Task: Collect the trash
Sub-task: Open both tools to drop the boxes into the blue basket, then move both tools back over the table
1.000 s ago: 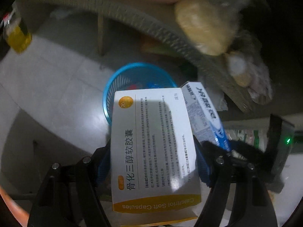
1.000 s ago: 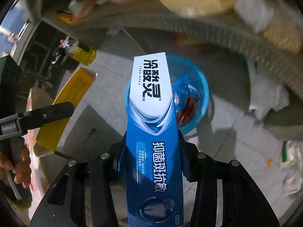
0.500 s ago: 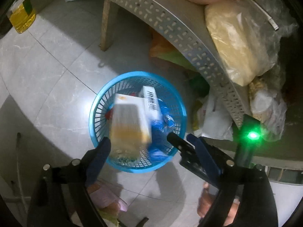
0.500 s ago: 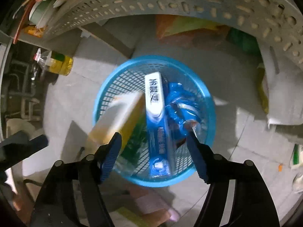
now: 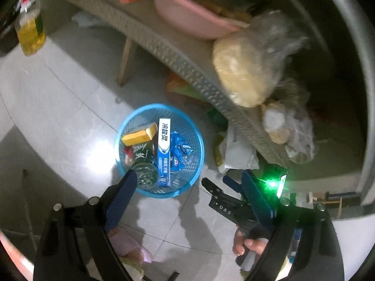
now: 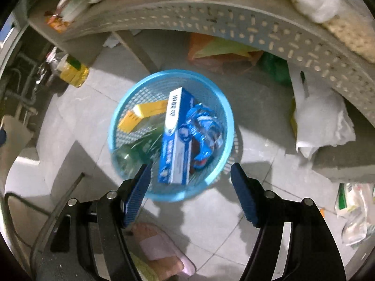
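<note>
Two grippers: left gripper [image 5: 187, 195] and right gripper [image 6: 189, 187] hang above the basket, jaws spread wide, empty, judged to have let go.
Shelf [image 6: 211, 23]: perforated grey plastic, curved edge, loaded with bags.
Basket [image 6: 225, 107]: round blue mesh on the tiled floor, beside the shelf for easy drops.
Toothpaste box [image 6: 174, 140]: long glossy carton, leaning inside.
Yellow box [image 6: 140, 114]: flat card, inside, beside it.
</note>
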